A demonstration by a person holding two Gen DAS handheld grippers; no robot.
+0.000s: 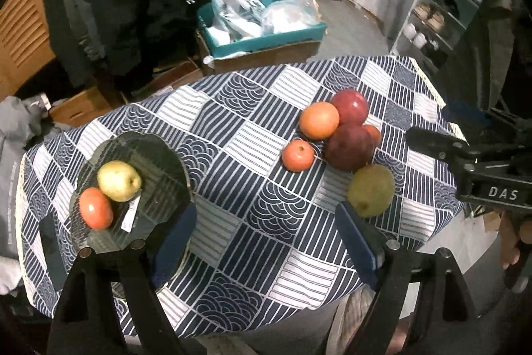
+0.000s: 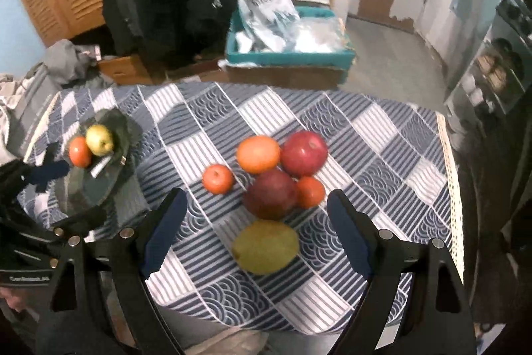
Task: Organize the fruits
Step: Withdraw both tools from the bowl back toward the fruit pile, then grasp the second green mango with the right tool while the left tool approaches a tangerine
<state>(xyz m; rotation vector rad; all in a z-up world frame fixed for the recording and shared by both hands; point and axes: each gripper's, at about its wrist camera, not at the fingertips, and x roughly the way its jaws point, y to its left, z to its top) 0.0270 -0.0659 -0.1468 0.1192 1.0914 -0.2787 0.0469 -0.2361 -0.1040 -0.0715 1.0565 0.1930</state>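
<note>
A dark glass plate [image 1: 159, 155] [image 2: 116, 175] on the patterned tablecloth holds a yellow-green apple [image 1: 118, 181] [image 2: 99, 139] and a small tomato [image 1: 95, 208] [image 2: 79, 151]. To the right lies a pile: an orange [image 1: 319, 120] [image 2: 258, 154], two red apples [image 1: 349, 107] [image 2: 304, 153], tomatoes [image 1: 298, 156] [image 2: 217, 178] and a green pear [image 1: 371, 190] [image 2: 265, 246]. My left gripper [image 1: 262, 228] stands open over bare cloth beside the plate. My right gripper [image 2: 257, 225] hangs open above the pear, which shows between its fingers untouched.
The round table's edge [image 2: 449, 175] drops off at the right. Behind it stand a teal crate [image 1: 262, 39] with plastic bags, cardboard boxes and a shoe rack [image 1: 445, 9]. Grey cloth [image 2: 50, 69] lies at the left. The right gripper's body [image 1: 482, 168] shows beside the pile.
</note>
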